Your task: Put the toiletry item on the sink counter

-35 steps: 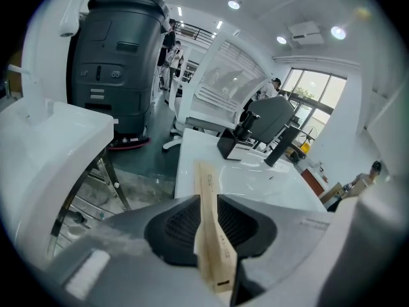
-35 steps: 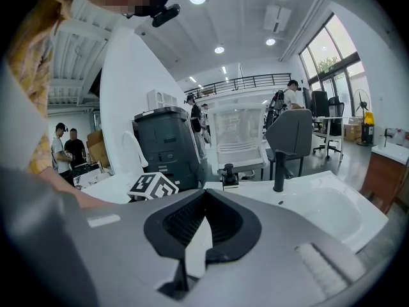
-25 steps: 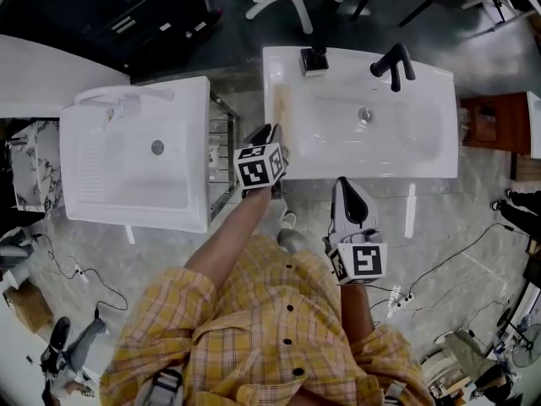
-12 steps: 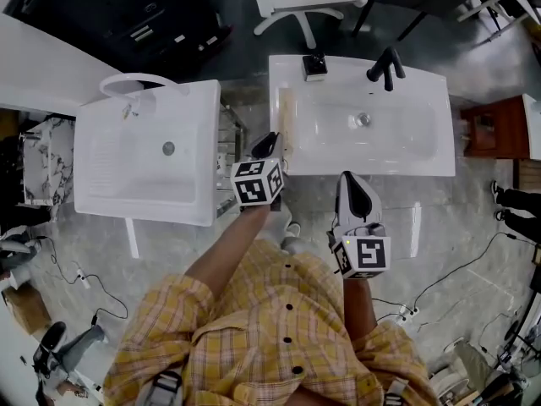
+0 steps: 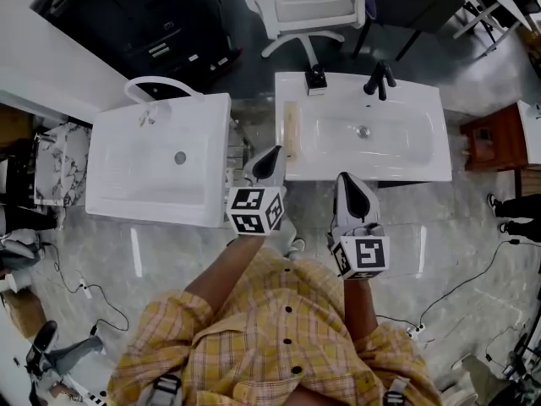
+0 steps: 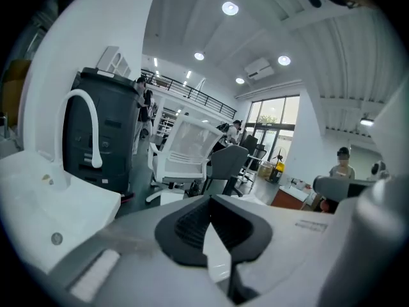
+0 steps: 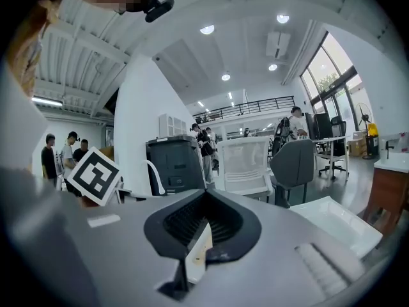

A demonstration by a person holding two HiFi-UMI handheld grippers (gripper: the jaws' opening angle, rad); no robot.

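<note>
A pale tan oblong item (image 5: 292,131) lies on the left rim of the white sink counter (image 5: 423,163), which has a black tap (image 5: 378,78) and a small black dispenser (image 5: 315,78) at its back. My left gripper (image 5: 271,156) hangs just off the counter's front left corner, jaws shut and empty; in its own view the left gripper (image 6: 210,198) points over the floor toward chairs. My right gripper (image 5: 349,183) is held in front of the counter's front edge, also shut with nothing in it, as the right gripper view (image 7: 204,194) confirms.
A second white basin (image 5: 127,176) with a white tap stands to the left, a metal rack (image 5: 237,154) between the two. Behind are a white office chair (image 5: 310,5), a grey chair (image 5: 414,2) and a black cabinet (image 5: 144,24). A red-brown cabinet (image 5: 489,134) stands right. Cables lie on the floor.
The left gripper has drawn back from beside the tan item to the counter's front corner. The head view has pulled back, showing more of the room. The right gripper barely moved.
</note>
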